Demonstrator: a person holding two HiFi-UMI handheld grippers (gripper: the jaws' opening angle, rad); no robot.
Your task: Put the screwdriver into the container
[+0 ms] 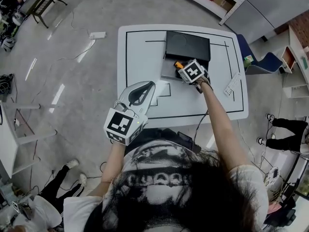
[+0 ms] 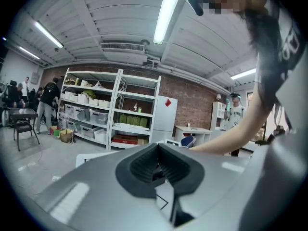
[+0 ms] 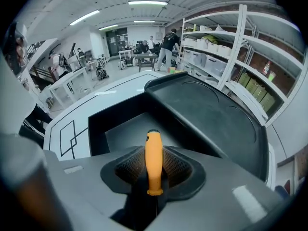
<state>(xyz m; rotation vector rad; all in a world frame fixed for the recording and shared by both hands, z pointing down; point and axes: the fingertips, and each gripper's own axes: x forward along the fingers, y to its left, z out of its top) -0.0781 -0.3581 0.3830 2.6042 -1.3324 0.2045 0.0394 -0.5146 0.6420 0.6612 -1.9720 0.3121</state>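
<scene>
The screwdriver's orange handle (image 1: 178,64) sticks out from my right gripper (image 1: 180,68), which is shut on it. In the right gripper view the handle (image 3: 154,160) stands between the ribbed pads, and the shaft is hidden behind them. That gripper tilts down over the black container (image 1: 169,71), whose grey floor (image 3: 134,131) lies just beyond the handle. The container's lid (image 1: 188,45) lies open on the far side. My left gripper (image 1: 150,85) hovers shut and empty over the table's near left part; a sliver of table shows past its jaws (image 2: 166,189).
The white table (image 1: 135,57) carries black outline markings and a small white remote-like item (image 1: 232,83) at its right. A power strip (image 1: 97,35) and cables lie on the floor to the left. A blue chair (image 1: 263,62), shelves and seated people surround the table.
</scene>
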